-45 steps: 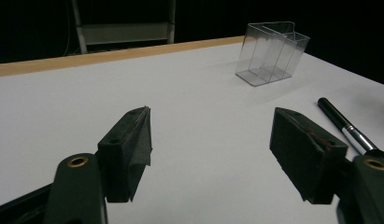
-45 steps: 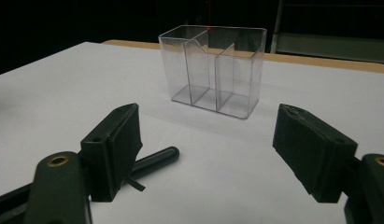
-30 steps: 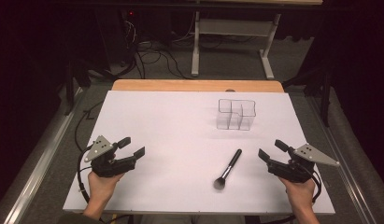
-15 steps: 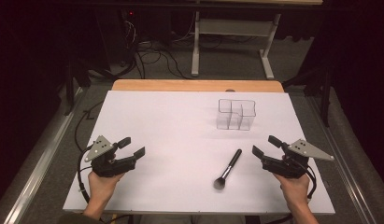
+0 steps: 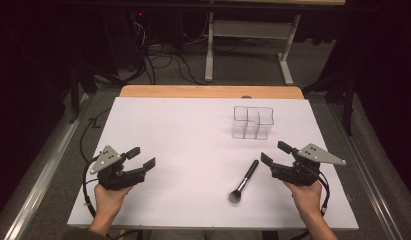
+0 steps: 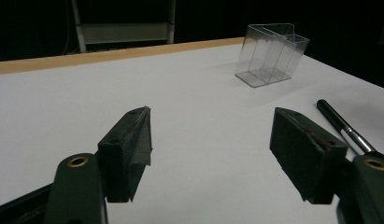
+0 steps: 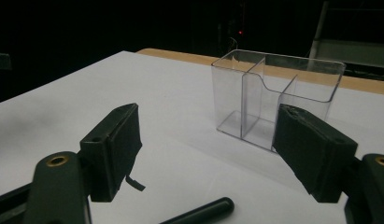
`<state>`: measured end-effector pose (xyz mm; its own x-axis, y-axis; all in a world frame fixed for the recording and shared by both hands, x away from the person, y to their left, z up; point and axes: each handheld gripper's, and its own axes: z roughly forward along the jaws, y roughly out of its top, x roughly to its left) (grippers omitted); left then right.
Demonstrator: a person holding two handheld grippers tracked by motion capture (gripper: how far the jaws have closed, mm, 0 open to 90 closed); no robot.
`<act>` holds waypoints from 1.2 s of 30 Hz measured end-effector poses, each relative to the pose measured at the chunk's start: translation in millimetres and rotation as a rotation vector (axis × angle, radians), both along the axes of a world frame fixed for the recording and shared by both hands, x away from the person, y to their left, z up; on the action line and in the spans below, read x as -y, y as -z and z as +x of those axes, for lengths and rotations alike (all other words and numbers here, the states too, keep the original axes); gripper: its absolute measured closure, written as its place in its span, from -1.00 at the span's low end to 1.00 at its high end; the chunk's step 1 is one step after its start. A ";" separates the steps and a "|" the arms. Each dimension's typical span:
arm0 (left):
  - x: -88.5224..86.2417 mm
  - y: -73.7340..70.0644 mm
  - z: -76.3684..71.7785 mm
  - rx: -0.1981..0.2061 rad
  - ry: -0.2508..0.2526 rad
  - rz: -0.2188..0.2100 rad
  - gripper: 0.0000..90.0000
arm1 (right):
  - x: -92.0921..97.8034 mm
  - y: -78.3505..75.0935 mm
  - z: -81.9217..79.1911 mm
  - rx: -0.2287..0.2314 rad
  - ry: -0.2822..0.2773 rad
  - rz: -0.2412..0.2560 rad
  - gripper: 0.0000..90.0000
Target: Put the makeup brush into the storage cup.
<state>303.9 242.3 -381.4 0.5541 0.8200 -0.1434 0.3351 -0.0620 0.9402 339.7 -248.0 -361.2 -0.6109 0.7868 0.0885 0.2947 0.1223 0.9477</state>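
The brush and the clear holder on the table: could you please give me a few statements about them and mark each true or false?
1. The brush lies flat on the table. True.
2. The brush stands inside the holder. False: the holder is empty and the brush lies nearer the person.
3. The right tongs are open, holding nothing. True.
4. The left tongs grip the brush. False: they are open and far from it.

Black makeup brush (image 5: pixel 244 180) flat, seemingly untouched
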 end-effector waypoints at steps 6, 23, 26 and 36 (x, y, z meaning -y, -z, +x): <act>0.4 0.3 0.4 -0.002 0.000 -0.001 -0.34 | -9.9 -1.6 4.7 -0.004 -0.020 -0.004 -0.45; 0.1 -0.2 -0.2 0.000 0.000 0.000 -0.34 | -33.3 -5.4 18.0 -0.005 -0.049 0.006 -0.45; -0.4 0.0 0.2 -0.001 -0.001 -0.004 -0.34 | -37.9 -6.4 20.1 -0.005 -0.052 0.007 -0.45; -0.2 0.2 0.5 -0.004 0.000 -0.004 -0.34 | -51.2 -7.5 26.5 -0.004 -0.075 0.006 -0.45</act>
<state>304.4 242.5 -381.7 0.5535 0.8194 -0.1489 0.3384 -0.0579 0.9392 366.2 -196.8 -353.7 -0.6674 0.7385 0.0954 0.2886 0.1385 0.9474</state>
